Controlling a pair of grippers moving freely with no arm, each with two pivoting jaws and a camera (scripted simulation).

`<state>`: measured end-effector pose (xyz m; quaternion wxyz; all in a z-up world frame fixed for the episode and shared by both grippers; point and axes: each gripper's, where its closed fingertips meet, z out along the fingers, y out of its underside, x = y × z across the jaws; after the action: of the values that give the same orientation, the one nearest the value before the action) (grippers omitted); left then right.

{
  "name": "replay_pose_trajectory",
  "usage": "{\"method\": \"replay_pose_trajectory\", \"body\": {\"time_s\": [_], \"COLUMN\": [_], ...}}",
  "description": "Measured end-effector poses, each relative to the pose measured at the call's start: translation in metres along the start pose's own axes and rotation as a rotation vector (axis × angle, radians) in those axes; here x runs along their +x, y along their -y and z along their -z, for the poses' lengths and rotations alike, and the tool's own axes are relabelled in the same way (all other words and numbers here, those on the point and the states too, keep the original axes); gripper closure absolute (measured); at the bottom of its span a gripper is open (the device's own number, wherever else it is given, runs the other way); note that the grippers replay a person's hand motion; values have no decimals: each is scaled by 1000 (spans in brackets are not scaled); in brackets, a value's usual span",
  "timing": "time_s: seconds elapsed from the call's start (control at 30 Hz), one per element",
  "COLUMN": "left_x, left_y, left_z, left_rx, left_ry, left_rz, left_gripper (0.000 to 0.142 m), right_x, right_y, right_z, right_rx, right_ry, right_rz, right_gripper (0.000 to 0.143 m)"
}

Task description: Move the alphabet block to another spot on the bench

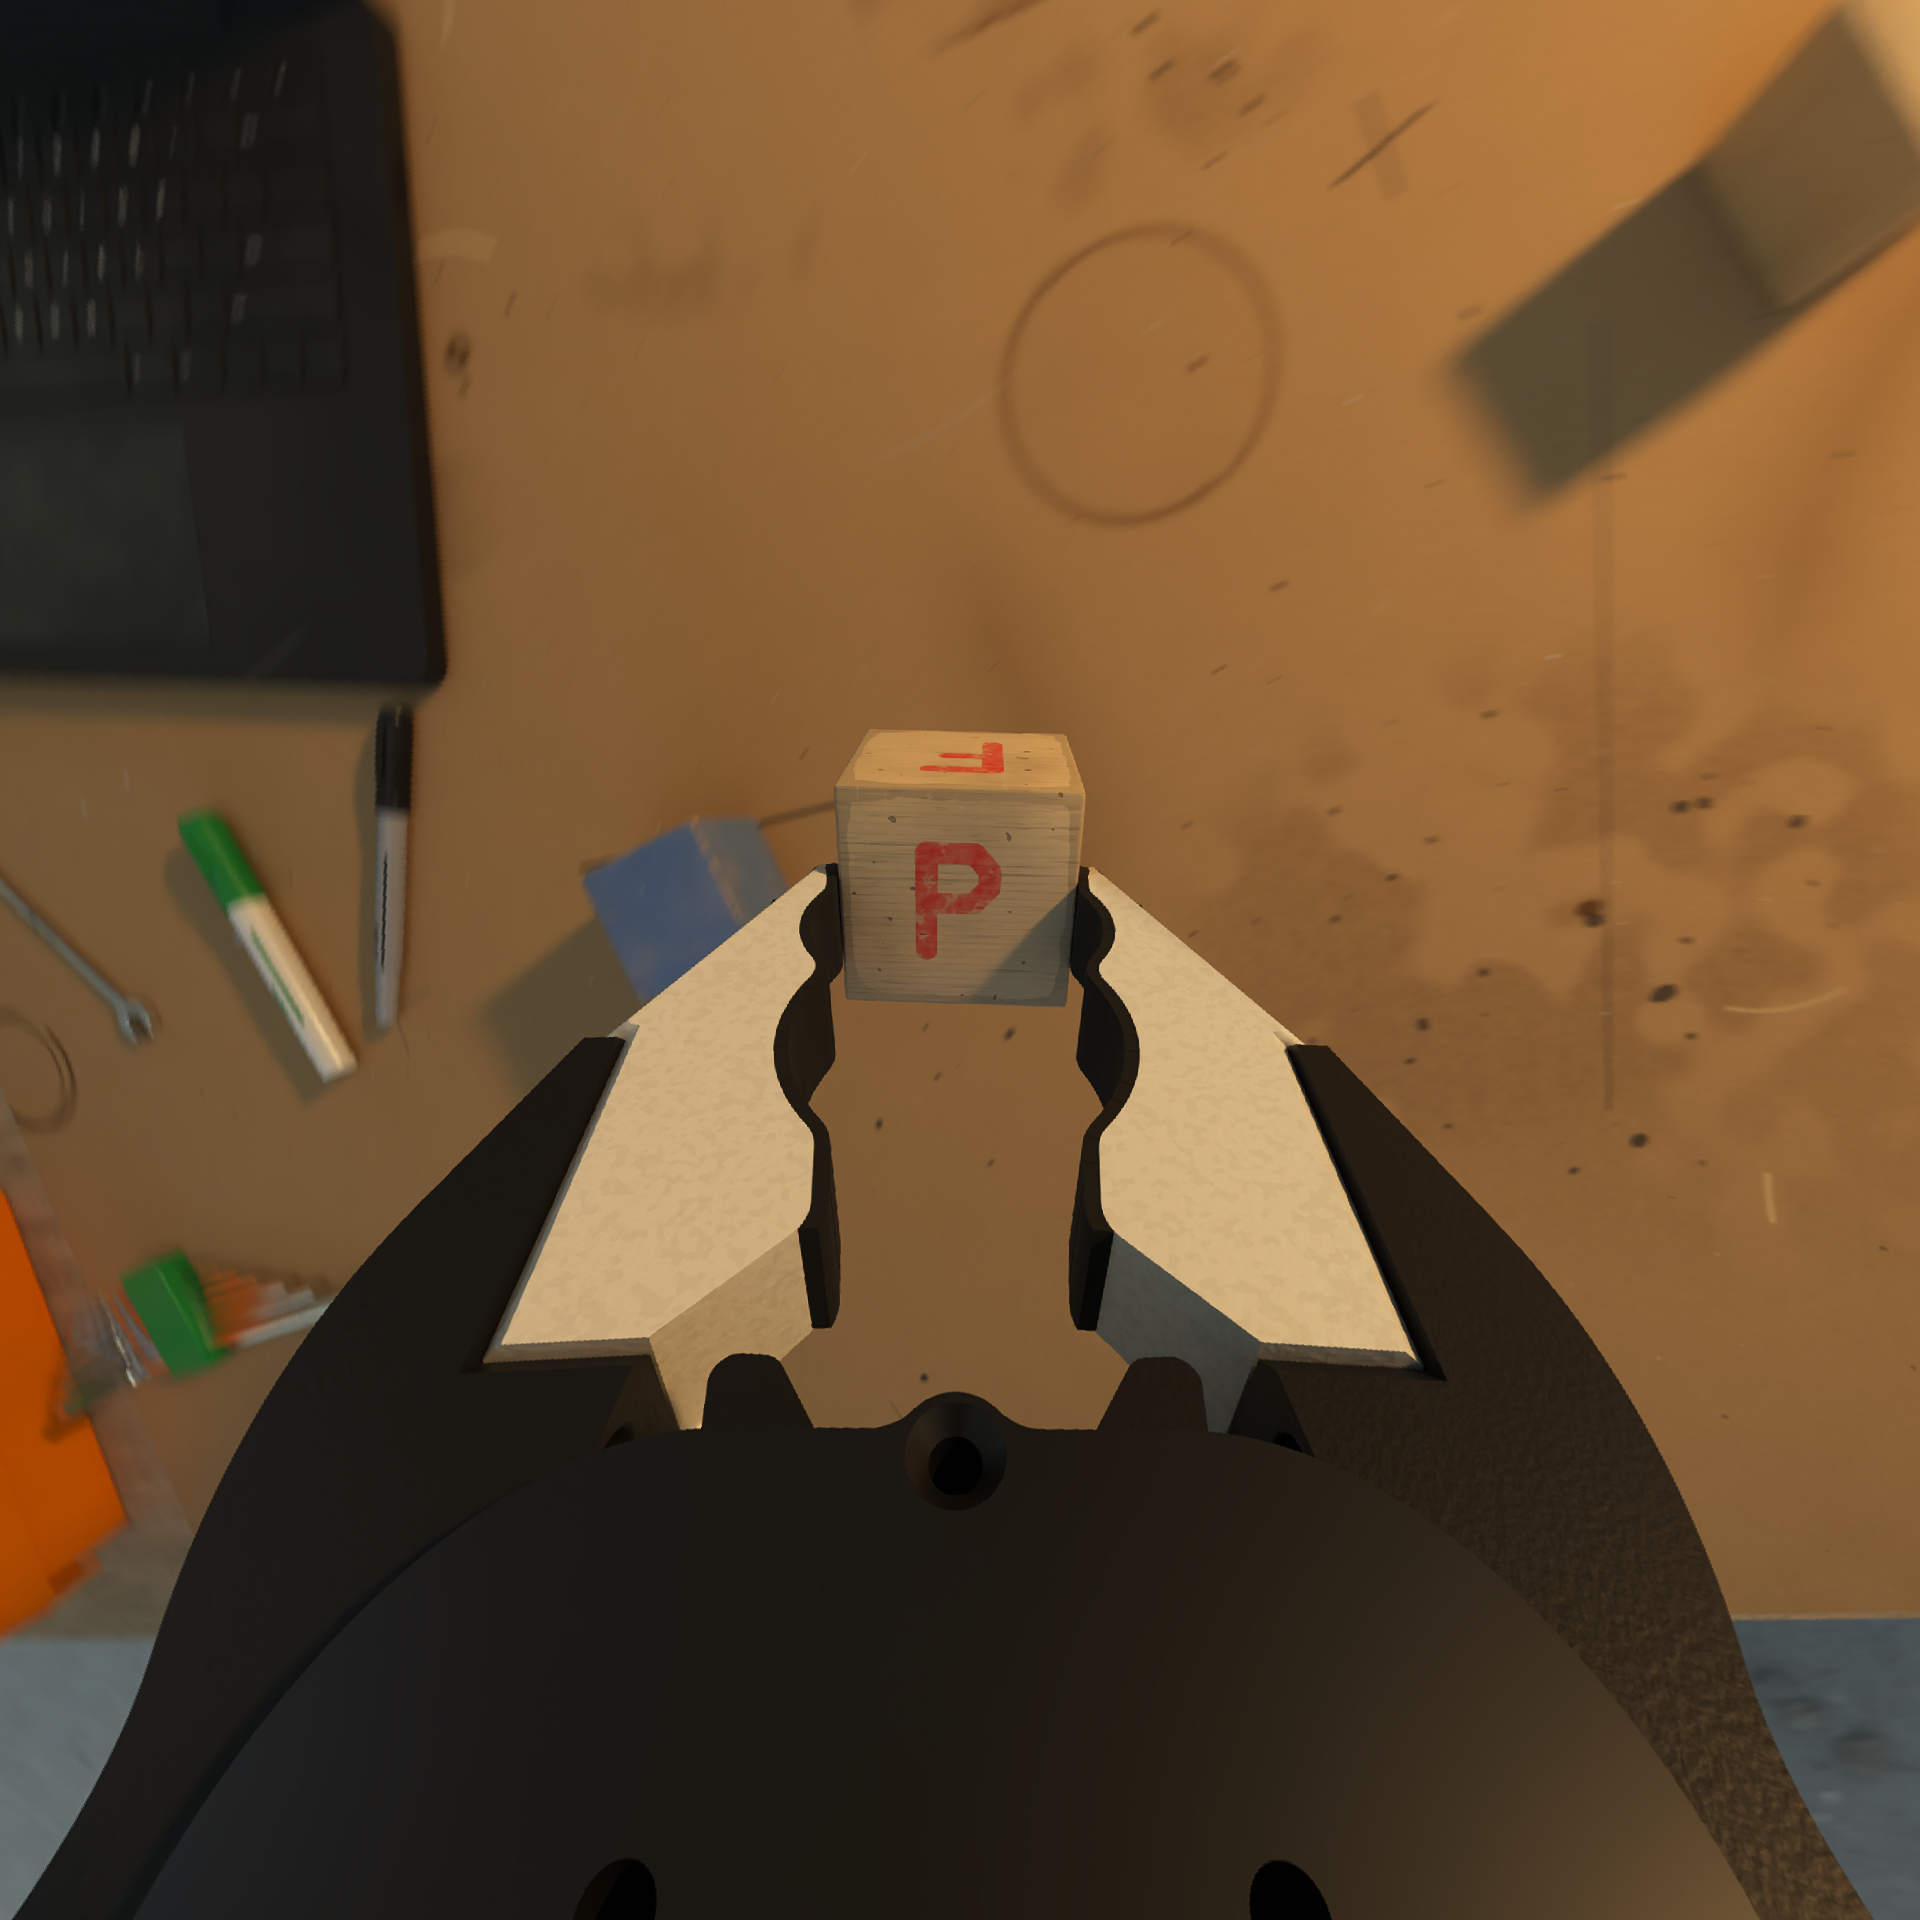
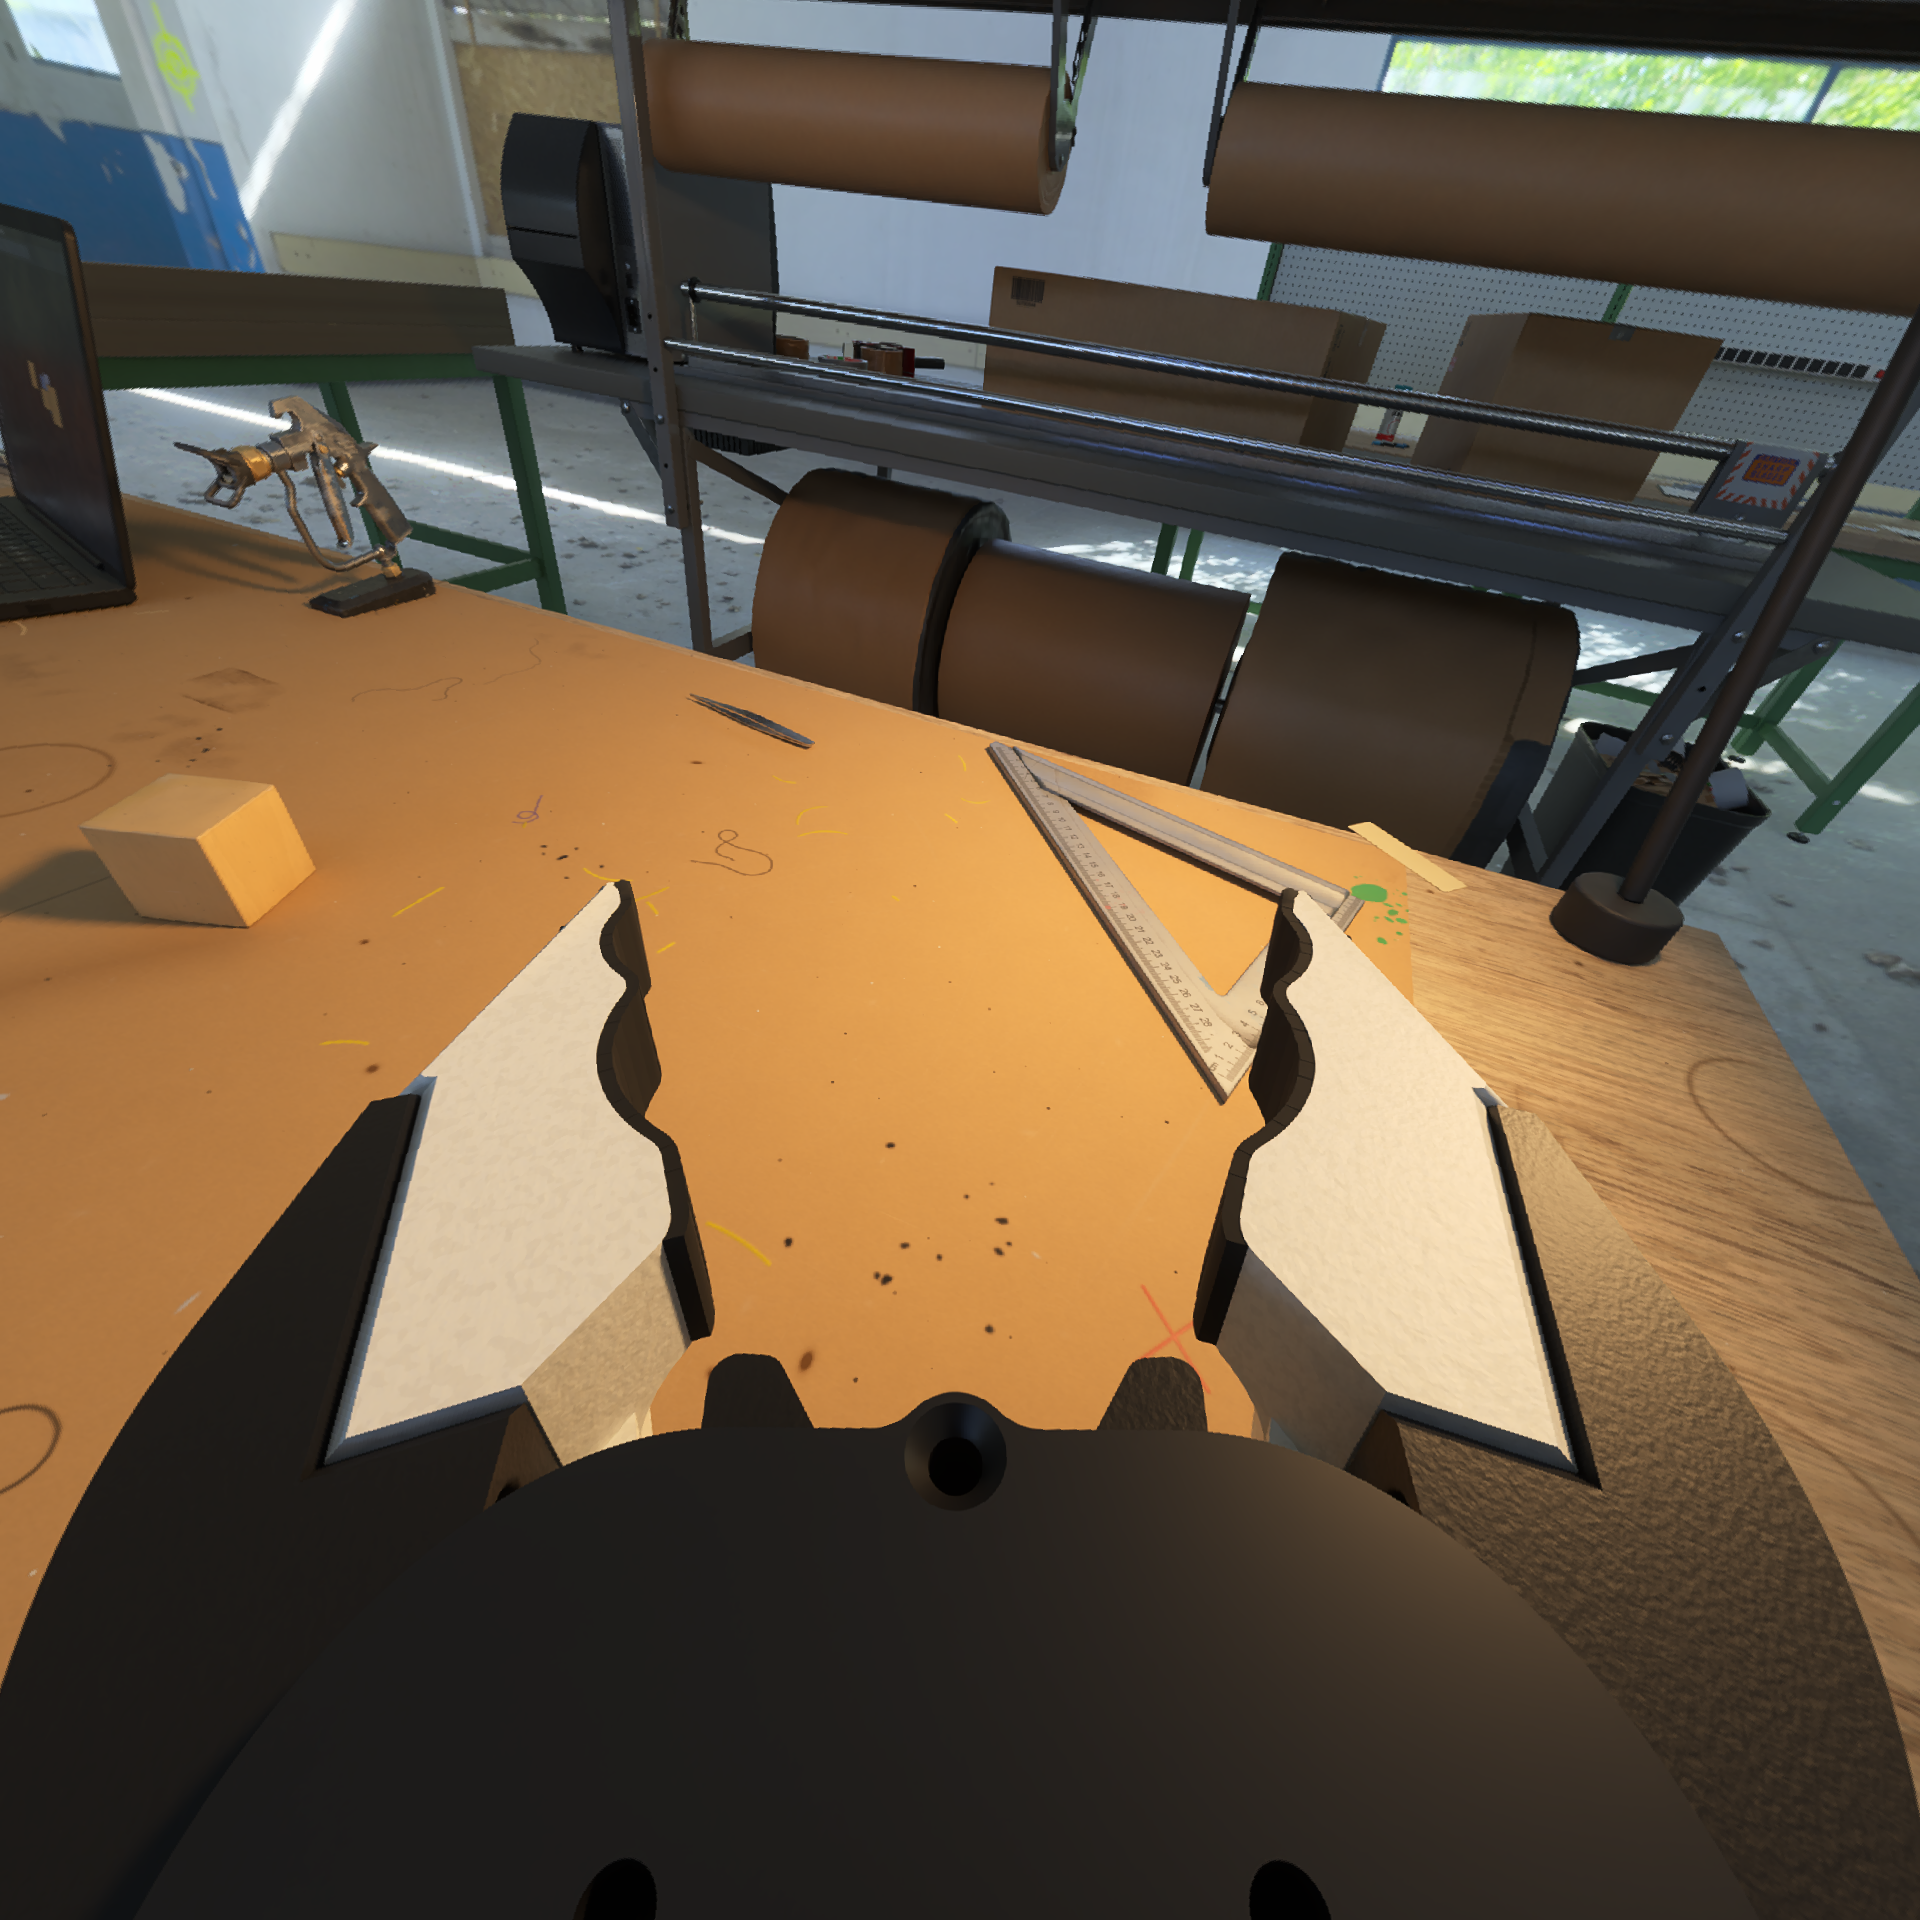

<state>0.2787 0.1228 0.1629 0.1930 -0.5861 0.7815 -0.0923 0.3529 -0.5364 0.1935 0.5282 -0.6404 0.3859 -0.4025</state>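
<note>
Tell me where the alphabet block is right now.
In the left wrist view, the alphabet block sits clamped between the left gripper's fingertips, above the bench, with a blue block lying left.

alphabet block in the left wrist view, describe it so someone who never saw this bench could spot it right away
On the brown bench, right of the black laptop, look between the fingertips of the left tongs. The alphabet block is clamped there, a small pale wooden cube. Its red letters set it apart from the plain blue block just left.
</note>
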Motion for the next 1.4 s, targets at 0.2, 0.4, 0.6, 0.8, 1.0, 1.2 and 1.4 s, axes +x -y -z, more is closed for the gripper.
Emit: {"method": "replay_pose_trajectory", "body": {"time_s": [0.2, 0.4, 0.6, 0.8, 1.0, 1.2, 1.4], "left_x": [76, 133, 150, 144, 144, 142, 133], "left_y": [54, 65, 58, 50, 45, 53, 68], "left_z": [-4, -55, -113, -142, -153, -154, -101], "left_rx": [60, -4, -123, -191, -211, -166, -6], "left_ry": [-94, -193, -247, -272, -289, -246, -186], "left_rz": [-209, -339, -391, -367, -355, -356, -309], "left_gripper": [99, 99, 99, 99, 98, 81, 55], "right_x": [2, 8, 10, 14, 13, 10, 7], "right_y": [2, 3, 1, -2, -4, -1, 0], "right_z": [8, 14, 15, 17, 15, 15, 12], "right_rx": [0, 3, -1, -10, -19, -11, -10], "right_ry": [-9, -24, -26, -34, -32, -29, -19], "right_rz": [5, 3, 4, 1, 0, 7, 9], "right_gripper": [25, 25, 25, 25, 25, 24, 24]}}
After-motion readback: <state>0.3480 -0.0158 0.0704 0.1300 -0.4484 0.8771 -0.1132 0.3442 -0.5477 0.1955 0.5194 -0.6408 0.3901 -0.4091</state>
